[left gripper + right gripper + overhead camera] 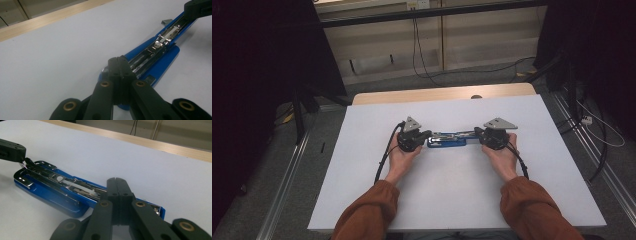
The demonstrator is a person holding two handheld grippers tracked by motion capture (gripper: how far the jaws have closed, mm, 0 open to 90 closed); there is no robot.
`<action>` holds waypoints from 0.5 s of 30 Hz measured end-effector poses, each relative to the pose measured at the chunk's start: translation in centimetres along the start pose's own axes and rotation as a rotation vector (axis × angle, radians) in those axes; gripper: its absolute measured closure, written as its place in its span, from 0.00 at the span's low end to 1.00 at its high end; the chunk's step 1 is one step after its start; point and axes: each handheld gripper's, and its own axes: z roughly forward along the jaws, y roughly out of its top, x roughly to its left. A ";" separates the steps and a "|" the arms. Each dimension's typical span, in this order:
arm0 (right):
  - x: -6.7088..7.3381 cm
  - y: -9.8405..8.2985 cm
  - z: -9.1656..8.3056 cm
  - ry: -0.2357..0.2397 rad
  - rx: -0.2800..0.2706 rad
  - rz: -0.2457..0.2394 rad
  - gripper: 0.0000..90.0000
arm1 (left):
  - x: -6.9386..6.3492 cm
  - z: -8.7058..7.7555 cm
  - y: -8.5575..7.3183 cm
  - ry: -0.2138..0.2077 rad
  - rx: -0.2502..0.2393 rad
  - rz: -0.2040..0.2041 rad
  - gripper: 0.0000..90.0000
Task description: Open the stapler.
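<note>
Blue plastic and bright metal make up the stapler (447, 139), which is seen in the high view lying opened out flat at the middle of the white, matt bench (362, 200), between the left gripper (426, 135) and the right gripper (477, 134).

In the left gripper view, the black fingers (117, 67) are seen pressed together, closed, over the stapler's (160, 57) near end; whether it is pinched cannot be told.

In the right gripper view, the fingers (116, 188) are likewise closed, above the stapler's (55, 192) chromed channel.
</note>
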 end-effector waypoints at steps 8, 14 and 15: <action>-0.3 -0.1 -0.4 0.016 -0.027 0.004 0.95 | 0.1 -0.3 0.3 -0.010 -0.031 -0.004 1.00; -0.4 -0.1 -0.7 0.028 -0.046 0.017 0.90 | 0.0 -0.7 0.5 -0.004 -0.060 0.005 0.91; -0.4 0.0 -0.8 0.030 -0.048 0.018 0.89 | 0.0 -0.8 0.6 -0.005 -0.069 0.003 0.91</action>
